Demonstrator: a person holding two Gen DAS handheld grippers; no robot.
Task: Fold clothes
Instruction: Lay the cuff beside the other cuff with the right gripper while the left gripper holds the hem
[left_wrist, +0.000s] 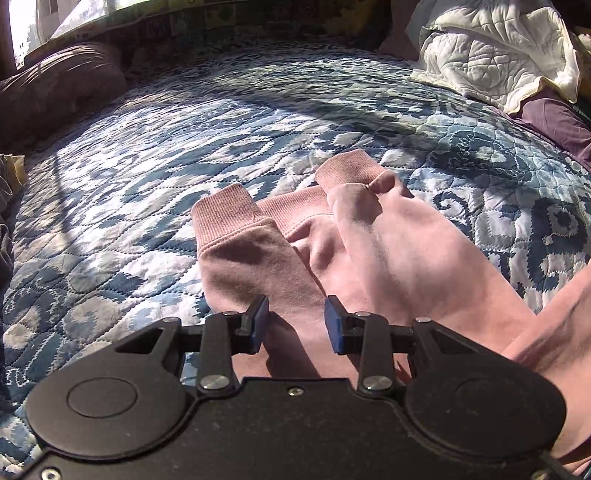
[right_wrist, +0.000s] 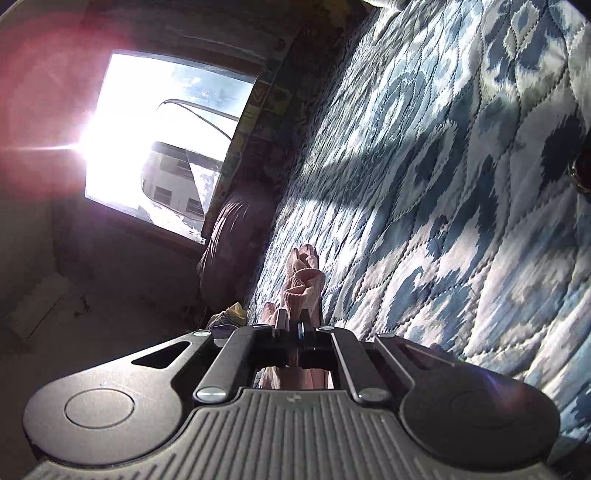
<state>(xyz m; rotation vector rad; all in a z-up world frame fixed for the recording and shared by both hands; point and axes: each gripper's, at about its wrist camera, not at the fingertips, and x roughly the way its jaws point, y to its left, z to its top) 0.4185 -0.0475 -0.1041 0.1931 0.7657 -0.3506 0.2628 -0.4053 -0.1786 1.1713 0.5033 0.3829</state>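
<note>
A pink sweatshirt (left_wrist: 332, 258) lies on the blue patterned quilt (left_wrist: 147, 177), both ribbed cuffs pointing away from me. One cuff (left_wrist: 229, 214) is at the left, the other cuff (left_wrist: 347, 170) further back right. My left gripper (left_wrist: 295, 325) hovers open just over the near part of the garment, its blue pads (left_wrist: 260, 325) apart with nothing between them. In the right wrist view my right gripper (right_wrist: 293, 325) is shut on a bunched fold of the pink sweatshirt (right_wrist: 303, 284), and the view is tilted steeply against the quilt (right_wrist: 443, 184).
A brown bolster pillow (left_wrist: 62, 85) lies along the far left edge of the bed. A white quilted blanket (left_wrist: 495, 51) and a purple cloth (left_wrist: 557, 122) are piled at the far right. A bright window (right_wrist: 155, 140) glares beyond the bed.
</note>
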